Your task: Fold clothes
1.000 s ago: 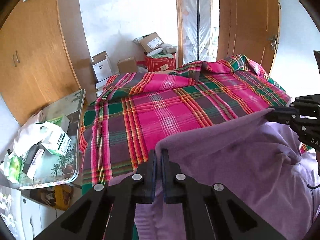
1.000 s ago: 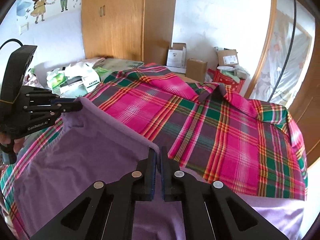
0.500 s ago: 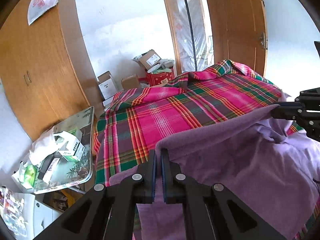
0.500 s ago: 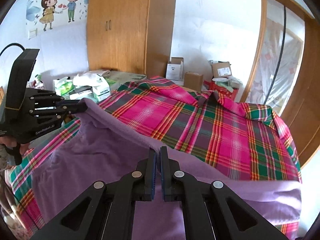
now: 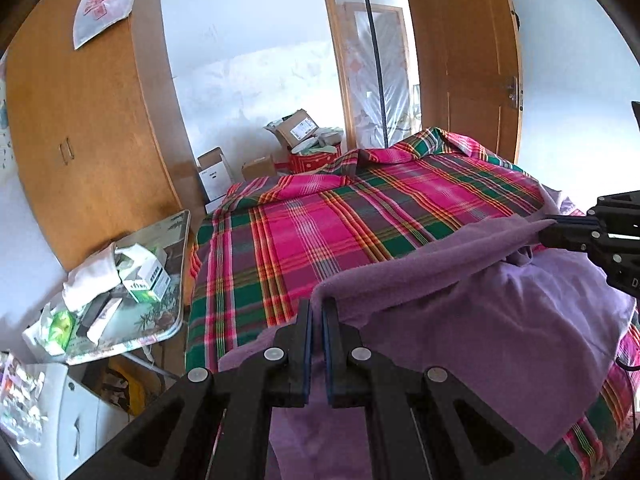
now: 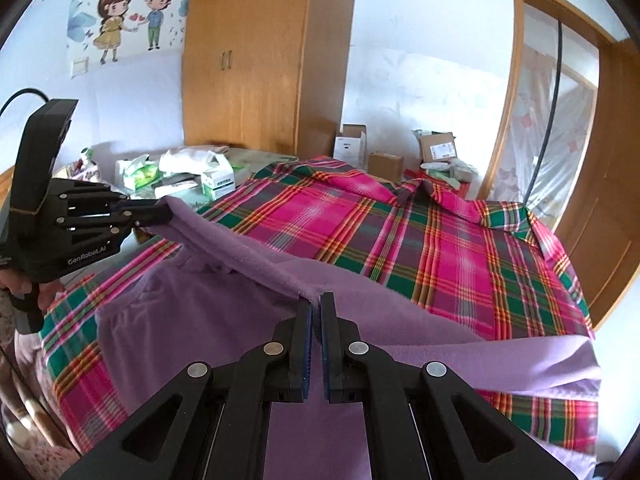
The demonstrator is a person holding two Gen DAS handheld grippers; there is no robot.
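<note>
A purple garment lies over the near part of a bed covered in pink, green and orange plaid. My left gripper is shut on one corner of its raised edge, and shows in the right wrist view at the left. My right gripper is shut on the other corner, and shows in the left wrist view at the right. The edge hangs taut between the two, lifted above the rest of the cloth.
A glass side table cluttered with boxes and bags stands left of the bed. Wooden wardrobe, cardboard boxes and a red bin sit beyond the foot. A wooden door is at the far right. A hand holds the left gripper.
Both grippers have risen, lifting the garment's edge higher off the bed; more of the room and wardrobe shows. The grips stay the same.
</note>
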